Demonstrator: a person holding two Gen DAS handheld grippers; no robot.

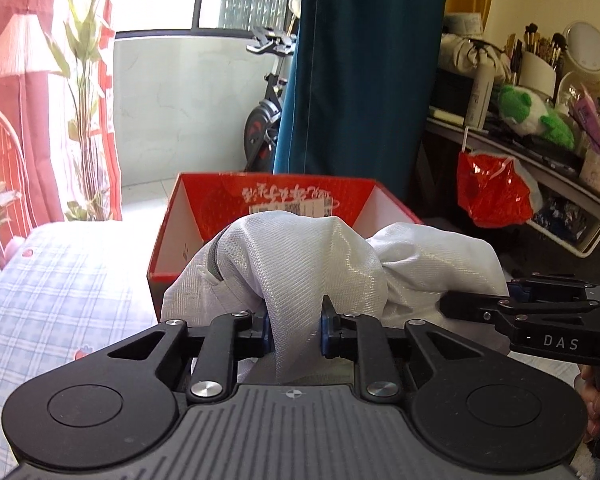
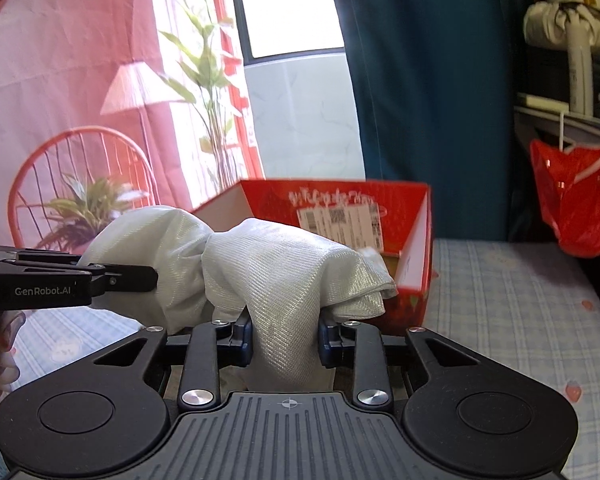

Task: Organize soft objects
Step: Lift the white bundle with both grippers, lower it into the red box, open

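We have both claws clamped on one white mesh fabric piece [image 1: 300, 264], which hangs bunched between them, lifted clear of the checked bed cover [image 1: 60, 280]. In the left wrist view the left claw [image 1: 294, 330] sits at lower centre with a fold pinched between its blue pads; the right claw [image 1: 500, 308] comes in from the right edge, gripping the far side. In the right wrist view the right claw [image 2: 286, 334] pinches its own fold at lower centre, the left claw [image 2: 132, 278] entering from the left.

The open red box [image 1: 268, 200] stands just behind the fabric, centre frame, its inside visible over the bundle.

Handling, as we judge it: light, limp, no stiffness at all; it drapes and sags wherever unsupported. The weave looks shiny and probably slick, so a thin single layer could slip out of the pads. A thicker gathered fold seems the safer hold, as now. A grey zipper edge [image 1: 216, 264] at the left of the bundle would offer a firmer seam. Not fragile, though the mesh might snag on the box rim.
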